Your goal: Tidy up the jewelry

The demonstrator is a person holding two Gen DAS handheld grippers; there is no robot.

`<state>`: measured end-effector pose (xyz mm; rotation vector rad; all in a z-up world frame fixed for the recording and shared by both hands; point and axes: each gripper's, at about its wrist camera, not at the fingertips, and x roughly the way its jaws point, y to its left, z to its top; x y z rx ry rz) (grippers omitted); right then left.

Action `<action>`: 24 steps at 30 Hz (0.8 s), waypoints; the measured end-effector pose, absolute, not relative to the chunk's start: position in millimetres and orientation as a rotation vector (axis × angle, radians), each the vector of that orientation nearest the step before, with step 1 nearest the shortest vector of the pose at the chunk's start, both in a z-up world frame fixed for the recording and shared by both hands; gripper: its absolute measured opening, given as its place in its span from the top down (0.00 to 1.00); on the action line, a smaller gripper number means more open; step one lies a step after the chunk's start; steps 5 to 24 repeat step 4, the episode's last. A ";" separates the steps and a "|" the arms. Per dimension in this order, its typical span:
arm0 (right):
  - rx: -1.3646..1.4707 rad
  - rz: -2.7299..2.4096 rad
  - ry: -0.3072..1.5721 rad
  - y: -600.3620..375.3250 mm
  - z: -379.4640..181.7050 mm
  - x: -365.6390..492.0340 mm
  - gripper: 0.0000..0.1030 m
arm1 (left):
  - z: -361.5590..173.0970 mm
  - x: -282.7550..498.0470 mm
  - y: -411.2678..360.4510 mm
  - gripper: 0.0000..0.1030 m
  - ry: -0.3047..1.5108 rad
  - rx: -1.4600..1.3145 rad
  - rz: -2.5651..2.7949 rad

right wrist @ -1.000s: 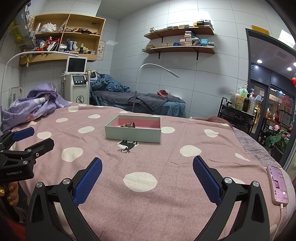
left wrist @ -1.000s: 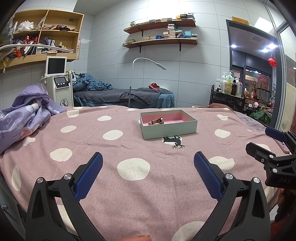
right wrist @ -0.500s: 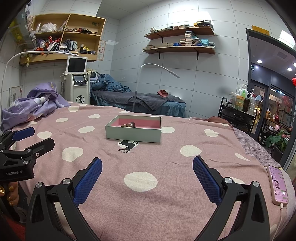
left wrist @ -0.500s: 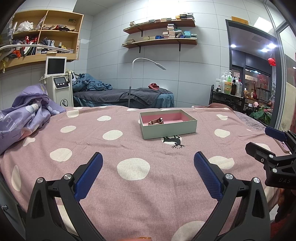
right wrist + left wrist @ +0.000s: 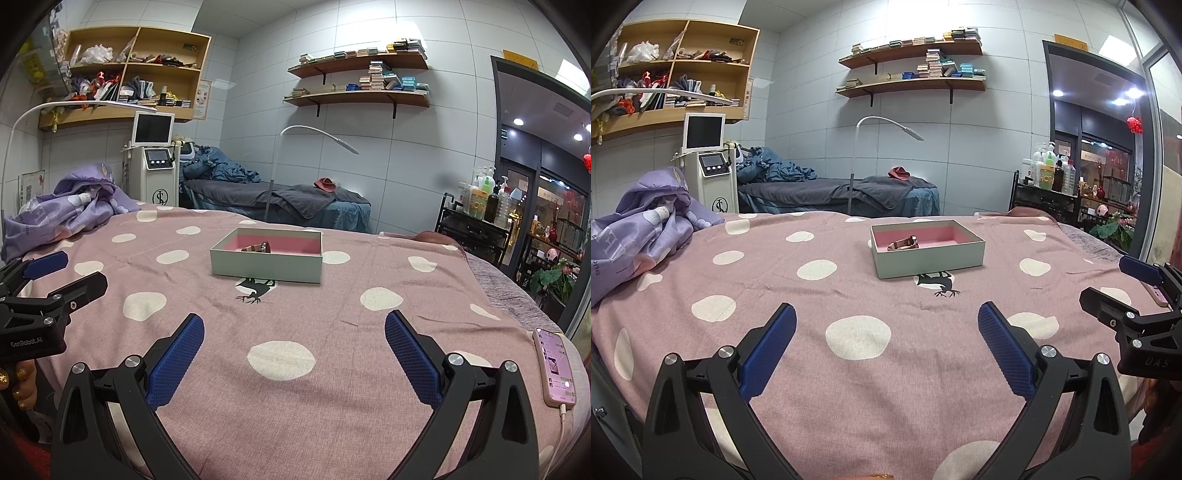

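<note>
A grey-green box (image 5: pixel 929 256) (image 5: pixel 266 264) with a pink lining sits on the pink polka-dot bedspread (image 5: pixel 857 369), past the middle. Inside it lies a rose-gold watch-like band (image 5: pixel 904 243) (image 5: pixel 256 247). My left gripper (image 5: pixel 886 347) hovers open well short of the box, nothing between its blue pads. My right gripper (image 5: pixel 293 349) is open too, equally far back and empty. Each gripper shows at the edge of the other's view: the right gripper (image 5: pixel 1123 291) and the left gripper (image 5: pixel 66 273).
A crumpled purple blanket (image 5: pixel 639 229) lies at the bed's left. A pink phone (image 5: pixel 556 369) on a cable rests at the right edge. Behind stand a white machine (image 5: pixel 709 166), a treatment bed (image 5: pixel 842 192), a lamp and a bottle cart (image 5: pixel 1049 184).
</note>
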<state>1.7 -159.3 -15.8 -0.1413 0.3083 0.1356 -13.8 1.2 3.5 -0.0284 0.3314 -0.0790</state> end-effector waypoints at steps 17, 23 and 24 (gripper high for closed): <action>-0.141 0.136 0.306 -158.5 -15.7 0.8 0.06 | 3.3 -13.9 2.2 0.06 0.335 -0.030 -0.079; -0.141 0.136 0.306 -158.5 -15.7 0.8 0.06 | 3.3 -13.9 2.2 0.06 0.335 -0.030 -0.079; -0.141 0.136 0.306 -158.5 -15.7 0.8 0.06 | 3.3 -13.9 2.2 0.06 0.335 -0.030 -0.079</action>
